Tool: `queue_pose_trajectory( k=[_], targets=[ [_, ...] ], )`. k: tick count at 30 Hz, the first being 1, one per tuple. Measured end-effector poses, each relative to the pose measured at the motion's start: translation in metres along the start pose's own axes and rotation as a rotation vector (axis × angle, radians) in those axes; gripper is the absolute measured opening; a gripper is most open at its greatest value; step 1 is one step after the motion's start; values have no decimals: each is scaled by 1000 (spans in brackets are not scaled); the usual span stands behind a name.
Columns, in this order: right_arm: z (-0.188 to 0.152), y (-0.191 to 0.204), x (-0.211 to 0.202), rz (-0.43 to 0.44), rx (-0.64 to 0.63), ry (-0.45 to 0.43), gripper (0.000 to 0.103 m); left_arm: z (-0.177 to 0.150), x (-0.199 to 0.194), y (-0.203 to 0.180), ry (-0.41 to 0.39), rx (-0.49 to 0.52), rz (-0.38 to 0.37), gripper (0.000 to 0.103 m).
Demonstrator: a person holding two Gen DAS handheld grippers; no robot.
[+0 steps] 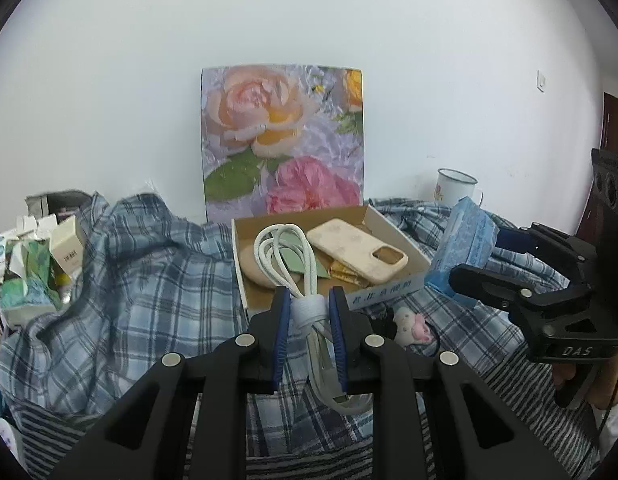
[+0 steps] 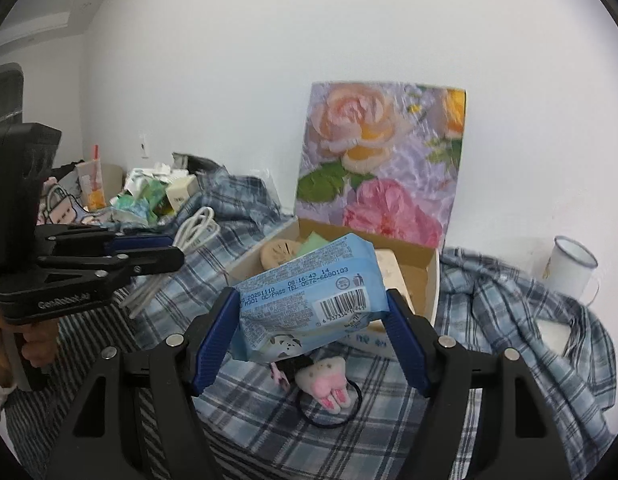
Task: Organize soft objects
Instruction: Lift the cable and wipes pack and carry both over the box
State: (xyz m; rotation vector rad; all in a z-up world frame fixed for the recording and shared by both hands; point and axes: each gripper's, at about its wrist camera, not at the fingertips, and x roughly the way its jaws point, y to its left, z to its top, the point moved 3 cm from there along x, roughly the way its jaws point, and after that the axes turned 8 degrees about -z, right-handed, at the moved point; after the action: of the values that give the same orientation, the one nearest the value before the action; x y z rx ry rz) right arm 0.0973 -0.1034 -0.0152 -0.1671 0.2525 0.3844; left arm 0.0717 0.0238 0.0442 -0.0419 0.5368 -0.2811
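Left gripper (image 1: 309, 304): jaws narrow, blue pads clamped on the strap band of a coiled white charging cable (image 1: 287, 258). The cable's loops extend forward over the near edge of the cardboard box (image 1: 397, 236); its ends hang down below the jaws. In the right wrist view the same cable (image 2: 195, 230) is seen lifted clear of the cloth, loops pointing away from the gripper and tails drooping.

Right gripper (image 2: 313, 320): jaws at mid width, pads pressed on both sides of a light blue tissue pack (image 2: 309, 296), barcode face up. The pack is held in the air just in front of the box's near wall, tilted, its far end over the box.

Box contents, left wrist view: cream phone case (image 1: 357, 254), a round beige pad (image 1: 253, 268) under the cable loops, a pale green piece (image 1: 301, 260), a gold wrapper (image 1: 345, 272).

On the blue plaid cloth (image 1: 149, 280), just in front of the box: a small white and pink plush charm (image 2: 327, 380) on a black hair tie (image 2: 329, 412), lying below the tissue pack.

A floral panel (image 1: 283, 144) leans on the wall behind the box. White enamel mug (image 1: 455, 186) stands at the right near the wall. Pile of small cartons (image 1: 37, 260) at the far left.
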Motion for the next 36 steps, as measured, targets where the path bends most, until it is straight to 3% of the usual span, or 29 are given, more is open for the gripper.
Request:
queue_pose_trajectory(
  k=[21, 36],
  targets=[
    [89, -11, -78, -38, 29, -215, 71, 62, -41, -18, -110, 54, -3, 21],
    [154, -15, -90, -32, 33, -341, 71, 130, -39, -22, -189, 68, -20, 21]
  ],
)
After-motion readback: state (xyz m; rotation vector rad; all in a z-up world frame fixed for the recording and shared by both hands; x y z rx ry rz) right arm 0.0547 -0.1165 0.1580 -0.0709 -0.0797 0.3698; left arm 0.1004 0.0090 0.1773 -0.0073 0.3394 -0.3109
